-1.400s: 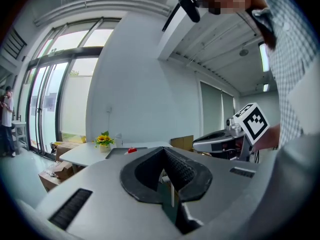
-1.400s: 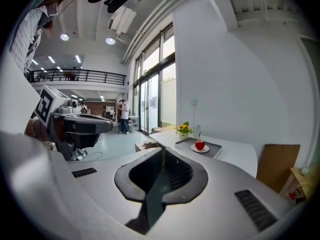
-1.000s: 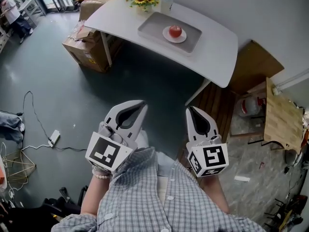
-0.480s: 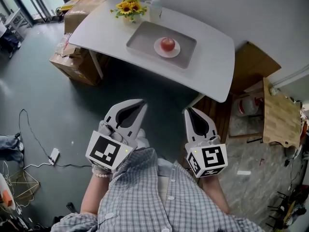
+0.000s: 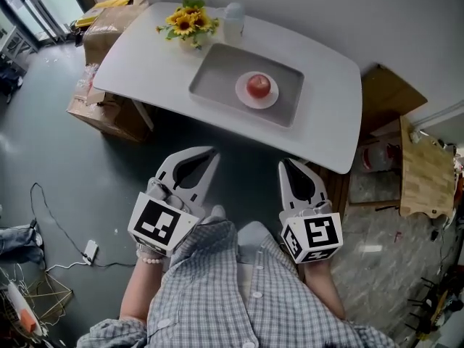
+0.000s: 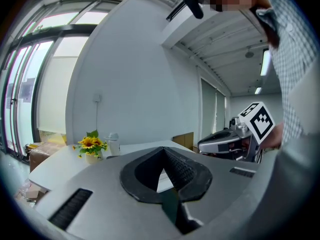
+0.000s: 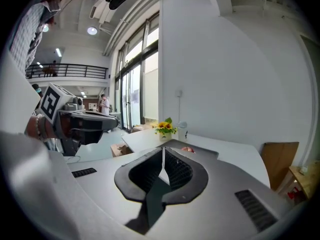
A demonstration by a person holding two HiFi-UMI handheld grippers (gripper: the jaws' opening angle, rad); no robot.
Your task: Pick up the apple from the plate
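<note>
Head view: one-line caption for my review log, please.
Person facing a white table, shut left gripper and shut right gripper held short of the apple on its plate in a grey tray.

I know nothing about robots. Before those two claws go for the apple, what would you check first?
1. Red apple rests on the small white plate: ok.
2. Plate lies inside the grey rectangular tray on the white table: ok.
3. Left gripper open for a grasp: not ok, jaws together, empty.
4. Right gripper open: not ok, jaws together, empty.
5. Grippers near the apple: not ok, both short of the table's edge.
6. Yellow sunflowers clear of the apple: ok, outside the tray.
</note>
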